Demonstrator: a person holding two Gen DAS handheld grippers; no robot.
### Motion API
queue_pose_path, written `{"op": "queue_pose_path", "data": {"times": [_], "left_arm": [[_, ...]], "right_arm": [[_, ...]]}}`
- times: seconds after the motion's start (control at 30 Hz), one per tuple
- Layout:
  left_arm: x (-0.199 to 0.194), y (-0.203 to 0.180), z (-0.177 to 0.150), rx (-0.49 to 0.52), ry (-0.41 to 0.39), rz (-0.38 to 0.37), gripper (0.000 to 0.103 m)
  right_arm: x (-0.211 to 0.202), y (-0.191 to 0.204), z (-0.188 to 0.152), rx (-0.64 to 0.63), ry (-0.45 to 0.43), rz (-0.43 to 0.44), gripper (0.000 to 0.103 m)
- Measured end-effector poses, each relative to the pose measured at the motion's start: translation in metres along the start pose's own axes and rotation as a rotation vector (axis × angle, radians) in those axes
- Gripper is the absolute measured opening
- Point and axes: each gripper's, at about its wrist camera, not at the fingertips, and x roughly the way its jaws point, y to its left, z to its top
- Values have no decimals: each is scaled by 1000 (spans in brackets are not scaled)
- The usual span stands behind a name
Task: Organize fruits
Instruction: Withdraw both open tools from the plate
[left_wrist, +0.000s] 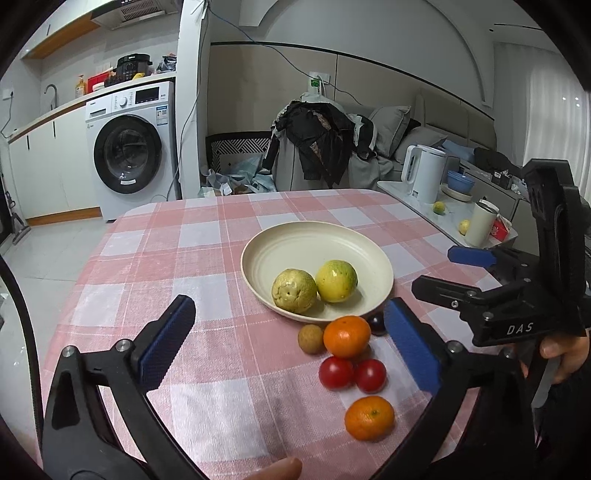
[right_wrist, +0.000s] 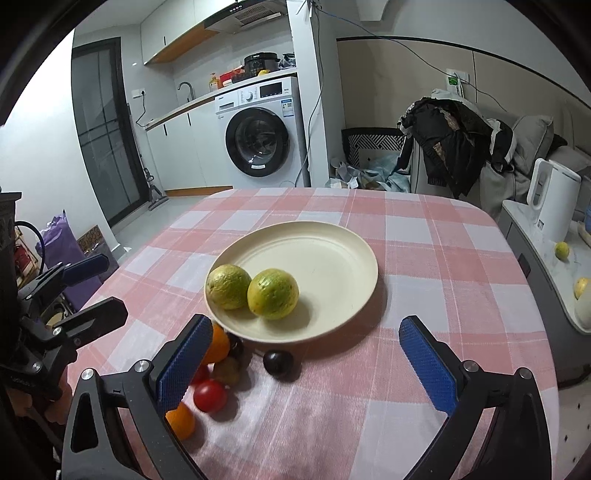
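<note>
Both tongs, left gripper (left_wrist: 288, 343) and right gripper (right_wrist: 306, 358), gape wide, holding nothing. Near: two oranges (left_wrist: 347, 336), two tomatoes (left_wrist: 336, 373) on the checked tablecloth (left_wrist: 184, 240); only the right view shows the dark plum (right_wrist: 278, 363) clearly. Beyond: cream plate (right_wrist: 332, 240) carrying two round guavas (right_wrist: 272, 293), axis indeterminate.

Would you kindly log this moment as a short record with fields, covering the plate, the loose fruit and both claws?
plate: holds two green-yellow fruits
loose on tablecloth: two oranges, two tomatoes, a small brown fruit, a dark round fruit
left claw: open, empty
right claw: open, empty
</note>
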Motion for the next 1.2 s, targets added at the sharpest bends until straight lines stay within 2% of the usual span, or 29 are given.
{"op": "queue_pose_path", "data": {"times": [0.4, 0.9, 1.2], "left_arm": [[-15, -9, -16, 10, 30, 11, 102], [0, -14, -20, 25, 79, -4, 102], [1, 1, -17, -6, 78, 17, 102]], "right_arm": [[-6, 7, -14, -47, 39, 21, 103], [7, 31, -32, -196, 136, 22, 103], [11, 48, -38, -214, 161, 80, 103]]}}
